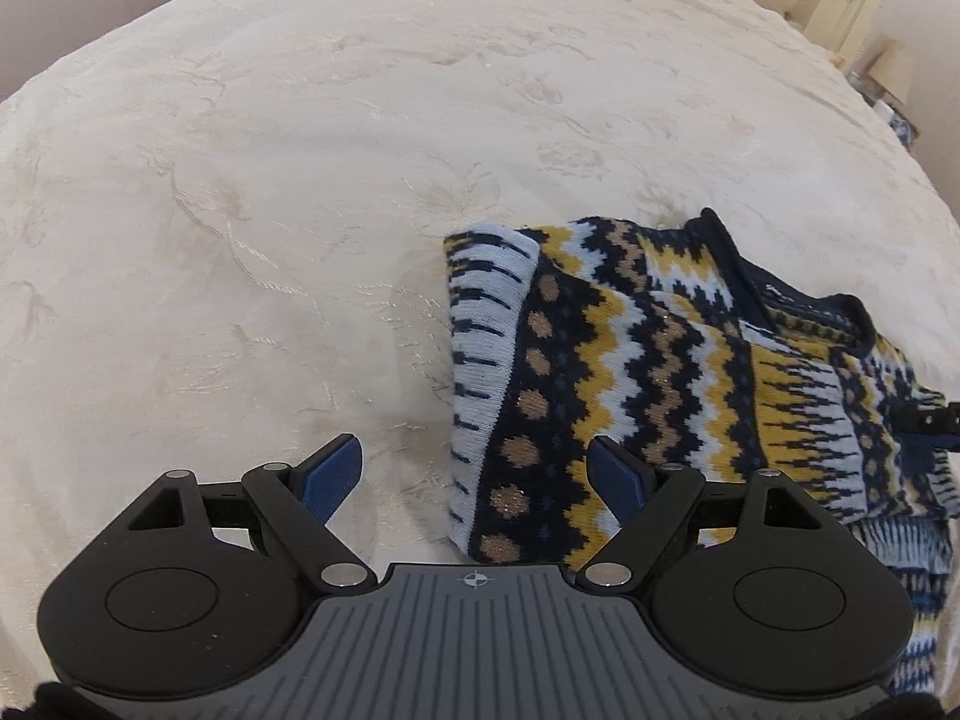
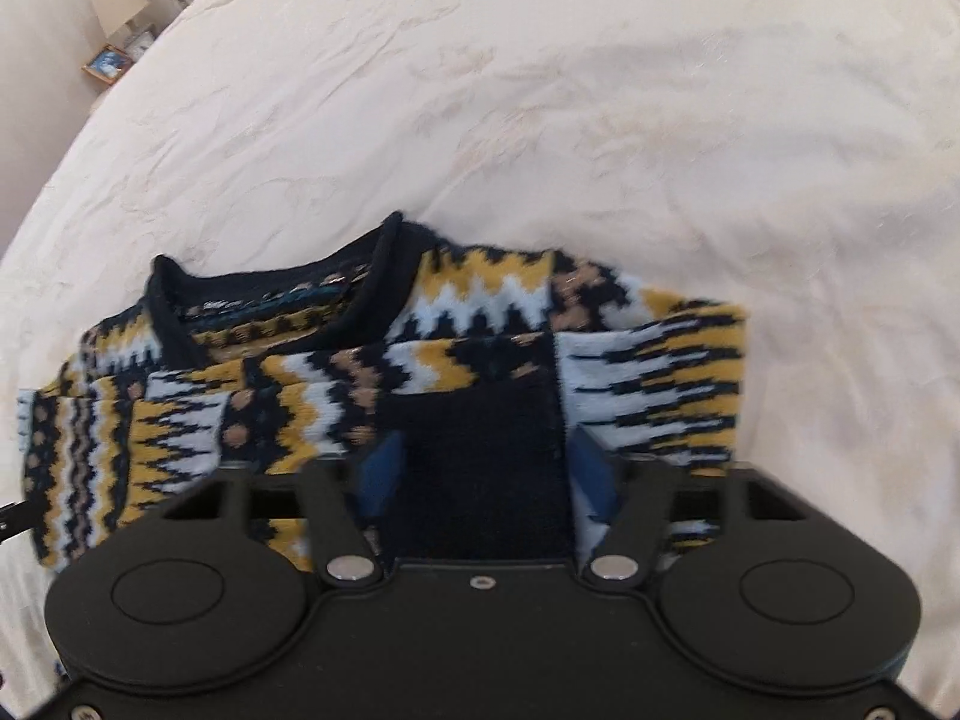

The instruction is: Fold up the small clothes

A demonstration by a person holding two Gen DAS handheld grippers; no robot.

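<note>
Holding my left gripper (image 1: 477, 477) low over the bed (image 1: 270, 180), I keep its jaws spread wide with nothing between them, the folded edge of the patterned sweater (image 1: 630, 360) lying just ahead and to their right. My right gripper (image 2: 480, 462) has its jaws parted around a dark ribbed band of the sweater (image 2: 420, 360), fingers (image 2: 381, 471) beside it; whether they pinch it I cannot tell.

black left gripper (image 1: 477, 474), grey ribbed top, blue pads (image 1: 330, 471), silver pins.
</note>
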